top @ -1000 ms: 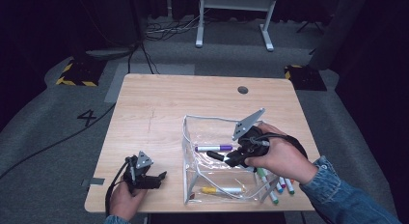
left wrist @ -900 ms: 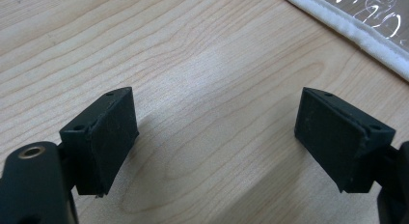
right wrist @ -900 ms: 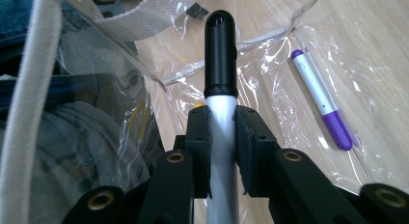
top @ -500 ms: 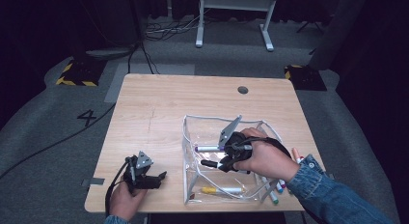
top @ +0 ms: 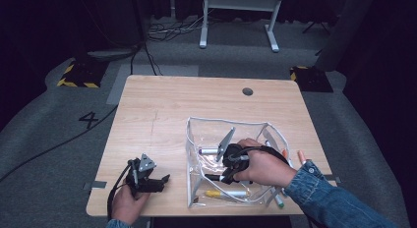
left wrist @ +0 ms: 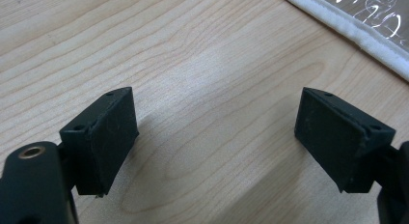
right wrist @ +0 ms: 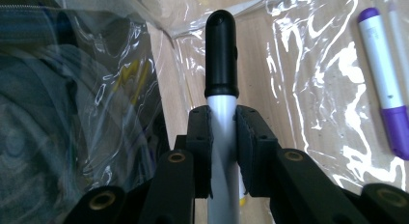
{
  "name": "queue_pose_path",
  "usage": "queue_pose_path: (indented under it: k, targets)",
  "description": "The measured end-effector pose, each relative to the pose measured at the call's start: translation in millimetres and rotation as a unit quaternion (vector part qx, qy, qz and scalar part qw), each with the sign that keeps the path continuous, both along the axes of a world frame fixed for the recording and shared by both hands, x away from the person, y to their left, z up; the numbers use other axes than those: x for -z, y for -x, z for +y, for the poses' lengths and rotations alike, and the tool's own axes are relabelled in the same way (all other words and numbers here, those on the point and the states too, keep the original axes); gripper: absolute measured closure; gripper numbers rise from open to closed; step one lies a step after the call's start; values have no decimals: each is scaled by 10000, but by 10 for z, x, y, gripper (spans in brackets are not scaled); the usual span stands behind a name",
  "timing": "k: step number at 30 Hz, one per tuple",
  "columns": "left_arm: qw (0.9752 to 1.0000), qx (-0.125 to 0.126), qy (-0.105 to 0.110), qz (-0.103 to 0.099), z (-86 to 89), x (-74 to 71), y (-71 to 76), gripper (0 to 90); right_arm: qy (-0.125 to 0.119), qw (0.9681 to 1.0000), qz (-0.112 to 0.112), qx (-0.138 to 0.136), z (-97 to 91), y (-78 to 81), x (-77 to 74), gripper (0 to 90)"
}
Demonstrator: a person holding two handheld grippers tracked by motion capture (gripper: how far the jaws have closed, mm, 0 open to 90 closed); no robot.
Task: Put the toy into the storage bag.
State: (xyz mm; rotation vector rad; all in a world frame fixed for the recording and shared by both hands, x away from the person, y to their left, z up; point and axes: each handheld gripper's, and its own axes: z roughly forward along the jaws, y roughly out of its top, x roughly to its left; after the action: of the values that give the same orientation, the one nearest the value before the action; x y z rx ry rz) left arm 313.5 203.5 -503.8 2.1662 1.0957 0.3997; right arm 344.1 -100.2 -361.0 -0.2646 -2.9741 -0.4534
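The wooden table [top: 167, 115] was the biggest thing in the high view, and everything else is placed here against the clear plastic pouch [top: 196, 139] lying open on the table's near right part. The pouch's white zipper edge [left wrist: 347, 28] crossed the upper right corner of the left gripper view.

The right hand [top: 263, 166], in a denim sleeve [top: 334, 201], reached into the pouch from its right side. The right gripper [right wrist: 223, 120] had its jaws pressed together on a marker with a black cap [right wrist: 221, 55] and a silver-grey barrel. The marker's long axis ran straight out along the gripper's own line, and the capped end pointed away from the gripper, clear of the jaw tips, while the barrel passed back between the pads. In the high view the marker [top: 214, 178] lay inside the pouch, pointing toward the pouch's left wall.

The left gripper [top: 147, 181] sat well to the left of the pouch near the table's front edge, held in the left hand [top: 125, 203]. Its jaws stood spread with only bare wood between them in the left gripper view.

A purple-capped marker [right wrist: 386, 84] lay inside the pouch, to the right of the held one in the right gripper view. A yellow-tipped marker [top: 227, 193] lay along the pouch's near side. More markers [top: 278, 201] lay just outside the pouch's near right corner.
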Motion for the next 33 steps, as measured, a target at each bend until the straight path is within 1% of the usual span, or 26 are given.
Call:
queue_pose_path:
  k: [2, 3, 6, 9, 10, 16, 17, 18, 19, 20, 22, 24, 26, 28, 30, 33]
  targets:
    - [10000, -1, 1, -1, 0, 0, 0, 152, 55, 10000, 54, -28, 17, 10, 33, 770]
    - [10000, 4, -2, 1, 0, -1, 0, 152, 71, 9999, 38, -78, 21, 9, 51, 770]
    - [10000, 0, 0, 0, 0, 0, 0, 153, 129, 9998, 99, -91, 35, 17, 90, 770]
    - [10000, -1, 1, -1, 0, 0, 0, 153, 188, 9996, 117, -155, 44, 15, 132, 770]
    - [10000, 1, -1, -1, 0, 0, 0, 152, 200, 9995, 112, -223, 48, 13, 147, 770]
    - [10000, 1, -1, -1, 0, 0, 0, 153, 311, 9989, 154, -320, 81, 17, 232, 768]
    - [10000, 0, 0, -1, 0, 0, 0, 153, 319, 9988, 126, -337, 81, 14, 240, 758]
    - [10000, 5, 0, -3, 0, 0, 0, 153, 337, 9987, 73, -370, 79, 10, 248, 689]
    - [10000, 7, -4, 20, 1, -3, 3, 153, 282, 9989, -2, -377, 77, 10, 249, 639]
    - [10000, 19, -6, 9, 2, -2, 2, 153, 189, 9993, -107, -312, 73, 7, 232, 606]
    - [10000, 17, -2, 5, 2, -1, 3, 153, 120, 9993, -262, -225, 51, -11, 171, 582]
    - [10000, 15, -2, 7, 1, -1, 4, 153, -110, 9991, -411, -22, 23, -28, 82, 552]
    - [10000, 16, -4, 7, 2, -1, 4, 153, -342, 9980, -525, 106, -12, -39, -24, 543]
    - [10000, 15, -2, 8, 1, -1, 4, 153, -607, 9953, -718, 242, -64, -41, -137, 534]
    - [10000, 17, -4, 7, 2, -1, 3, 152, -825, 9924, -832, 382, -140, -28, -271, 534]
    - [10000, 17, -4, 9, 2, -2, 3, 153, -1201, 9857, -997, 631, -317, -2, -489, 529]
